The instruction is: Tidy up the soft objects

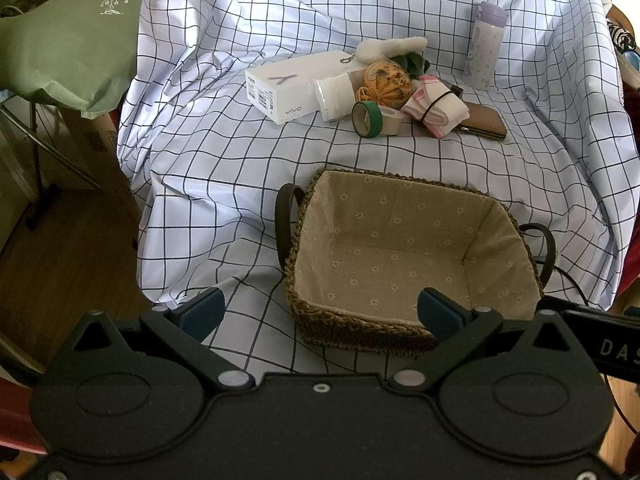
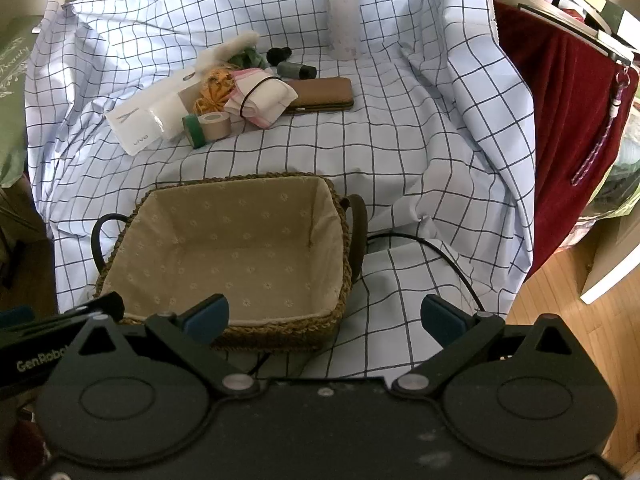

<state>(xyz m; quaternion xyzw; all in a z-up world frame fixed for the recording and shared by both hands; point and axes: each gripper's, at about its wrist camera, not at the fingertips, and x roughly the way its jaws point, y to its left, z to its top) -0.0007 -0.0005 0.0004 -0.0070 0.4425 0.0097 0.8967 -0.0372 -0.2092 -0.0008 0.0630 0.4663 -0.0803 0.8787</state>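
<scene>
We count one empty, fabric-lined woven basket (image 1: 404, 256), two tape rolls (image 1: 374, 119); both grippers (image 1: 320, 312) (image 2: 325, 316) gape, released; the dark items (image 2: 296, 69) behind the pile stay unclear.

The left gripper (image 1: 320, 314) and right gripper (image 2: 326, 318) both tilt steeply downward, jaws spread wide, holding nothing.

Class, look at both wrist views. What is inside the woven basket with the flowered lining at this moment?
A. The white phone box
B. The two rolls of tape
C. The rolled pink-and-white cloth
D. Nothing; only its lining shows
D: the basket shows only bare lining in both views, while the rolled cloth, tape rolls and phone box all lie on the checked sheet beyond it.
</scene>
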